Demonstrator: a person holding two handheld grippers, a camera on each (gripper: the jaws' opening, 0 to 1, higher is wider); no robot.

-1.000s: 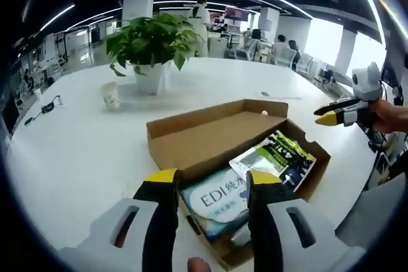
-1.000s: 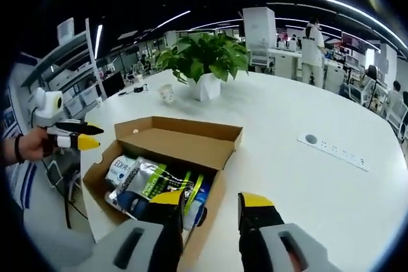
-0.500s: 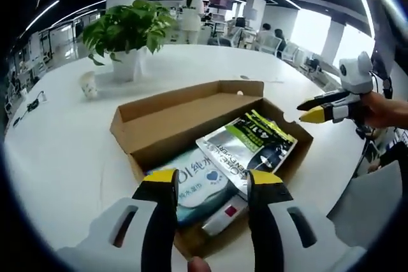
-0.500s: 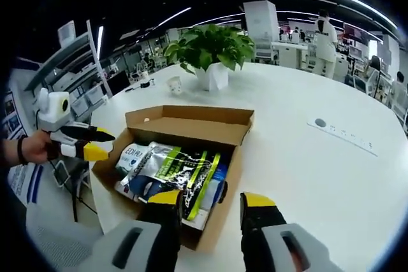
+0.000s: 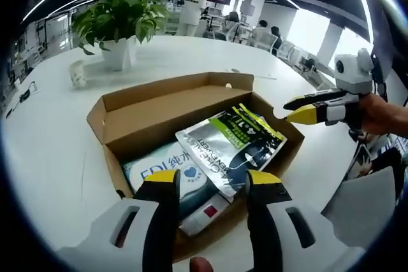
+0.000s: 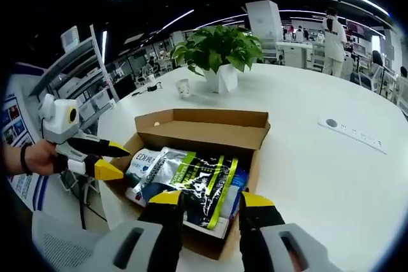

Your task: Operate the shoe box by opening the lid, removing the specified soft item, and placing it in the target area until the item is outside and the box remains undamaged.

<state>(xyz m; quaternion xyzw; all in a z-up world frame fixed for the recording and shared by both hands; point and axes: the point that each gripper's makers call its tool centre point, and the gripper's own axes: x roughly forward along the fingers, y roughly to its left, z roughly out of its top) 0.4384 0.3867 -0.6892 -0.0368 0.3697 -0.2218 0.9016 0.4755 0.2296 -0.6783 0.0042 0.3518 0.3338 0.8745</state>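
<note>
Gaping shoe box, crinkled foil pouch

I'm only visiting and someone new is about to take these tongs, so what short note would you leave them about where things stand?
Left tongs: open, empty, poised over the near end of the box.
Right tongs: open, empty, at the box's other end.
Box: on the white table, lid folded back, looks undamaged.
Inside: a silver and green pouch on top, a blue and white pack under it.
Done: lid opened.
Left: grip the soft item, lift it out, set it on the table without crushing the box.
</note>
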